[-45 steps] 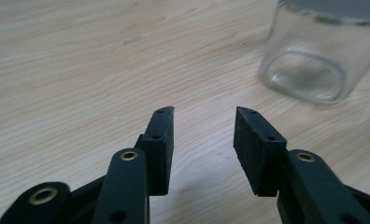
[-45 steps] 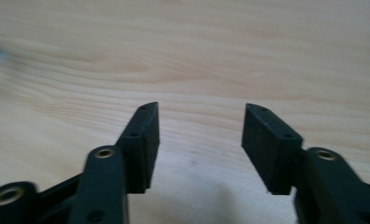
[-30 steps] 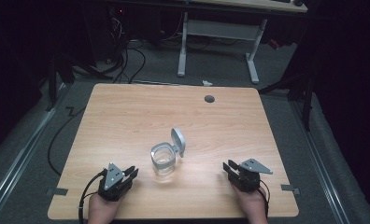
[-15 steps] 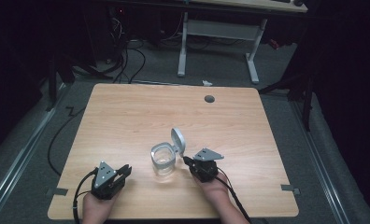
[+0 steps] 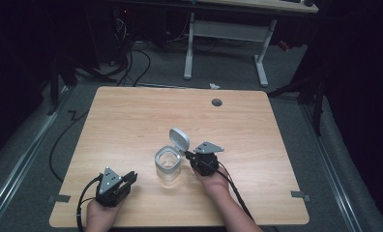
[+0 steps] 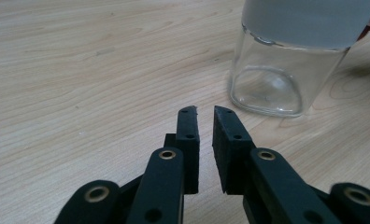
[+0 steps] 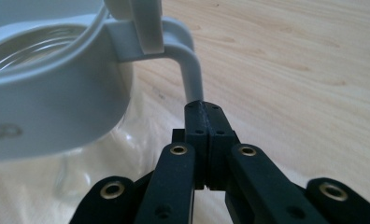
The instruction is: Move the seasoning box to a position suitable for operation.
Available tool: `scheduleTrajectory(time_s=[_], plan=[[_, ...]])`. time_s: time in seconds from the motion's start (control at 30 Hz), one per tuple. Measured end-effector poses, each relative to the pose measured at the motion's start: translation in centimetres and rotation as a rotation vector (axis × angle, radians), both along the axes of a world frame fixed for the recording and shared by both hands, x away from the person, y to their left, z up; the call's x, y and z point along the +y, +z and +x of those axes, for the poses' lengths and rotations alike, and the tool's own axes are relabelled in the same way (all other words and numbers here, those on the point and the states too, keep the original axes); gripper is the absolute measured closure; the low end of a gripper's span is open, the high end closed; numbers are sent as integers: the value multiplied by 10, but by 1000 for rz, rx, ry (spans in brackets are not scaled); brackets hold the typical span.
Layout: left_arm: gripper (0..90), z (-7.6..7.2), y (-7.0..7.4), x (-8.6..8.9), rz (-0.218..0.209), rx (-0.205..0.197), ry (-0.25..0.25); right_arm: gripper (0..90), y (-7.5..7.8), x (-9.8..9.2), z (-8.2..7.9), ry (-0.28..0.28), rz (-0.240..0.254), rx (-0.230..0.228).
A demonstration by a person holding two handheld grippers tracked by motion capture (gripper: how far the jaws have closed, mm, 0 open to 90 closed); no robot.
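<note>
Since a second ago the right tongs (image 5: 187,154) have crossed from the desk's right front corner to the clear glass jar with the grey plastic collar (image 5: 168,166), which stands near the middle of the front half of the light wooden desk (image 5: 131,116), its grey flip lid (image 5: 179,139) tipped up and open. In the right gripper view these tongs (image 7: 203,106) are pressed together with no gap, their tips meeting the thin grey tab (image 7: 191,77) that curves down from the jar's collar (image 7: 52,112); whether the tab is actually pinched between the tips cannot be made out. The right hand (image 5: 213,180) reaches in from the front edge, forearm angled toward the jar, grey plate on top of the gripper.

The left tongs (image 5: 130,177) rest low on the desk near the front left, aimed toward the jar and well apart from it, having shifted only a little. In the left gripper view they (image 6: 205,111) stand narrowly parted around nothing, the jar's glass base (image 6: 267,88) ahead to the right, its top cut off by the frame. The left hand (image 5: 101,212) is partly cut off at the bottom edge.

No label or writing is readable on the jar.
</note>
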State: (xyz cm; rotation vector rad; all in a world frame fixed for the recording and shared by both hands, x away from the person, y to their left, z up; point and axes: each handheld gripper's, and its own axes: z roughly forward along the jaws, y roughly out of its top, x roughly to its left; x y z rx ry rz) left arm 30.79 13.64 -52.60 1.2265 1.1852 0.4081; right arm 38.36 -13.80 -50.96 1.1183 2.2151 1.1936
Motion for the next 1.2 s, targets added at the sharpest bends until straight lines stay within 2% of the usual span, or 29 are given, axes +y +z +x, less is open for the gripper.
scheduleTrajectory(time_s=[0.07, 0.2, 0.27, 0.3, 0.37, 0.4, 0.43, 0.47, 0.53, 0.6, 0.63, 0.73, 0.77, 0.83, 0.9, 1.03, 1.2], plan=[[829, 0, 0, 0, 2, 0, 3, 900, 0, 2, 2, 2, -3, 0], [859, 0, 1, 1, 8, -2, 9, 900, 2, -3, -4, 10, 3, -10], [866, 1, 0, 3, 0, 10, 20, 900, 4, -18, -18, 3, -6, -23], [873, 1, 0, 3, 0, 10, 20, 900, 4, -18, -18, 3, -6, -23], [884, 2, -1, 3, -1, 26, 27, 900, 1, -41, -37, -30, -37, -34], [891, 2, -1, 3, -1, 26, 27, 900, 1, -41, -37, -30, -37, -34], [891, 3, 0, 3, -3, 29, 28, 900, -1, -49, -43, -45, -50, -37], [900, 4, 0, 2, -6, 31, 29, 900, -4, -66, -55, -76, -44, -25], [900, 7, 2, 1, -22, 42, 21, 900, -5, -83, -66, -89, -16, -21], [900, 10, 2, -1, -23, 50, 27, 900, -6, -100, -73, -123, -16, -26], [900, 17, 0, -6, -1, 57, 40, 900, -5, -107, -75, -128, -8, -27], [900, 24, -2, -11, 8, 66, 55, 900, 0, -117, -76, -131, 8, -43], [900, 32, -2, -16, 18, 60, 70, 900, -1, -121, -74, -130, 30, -33], [900, 35, -1, -19, 23, 55, 74, 900, -3, -122, -74, -132, 33, -24], [900, 43, 1, -30, 29, 45, 83, 900, -10, -122, -72, -145, 21, -4], [900, 51, -2, -44, 25, 54, 69, 900, -11, -122, -70, -162, 9, -3], [900, 51, -6, -53, 7, 71, 35, 900, -13, -126, -66, -185, 19, 19]])
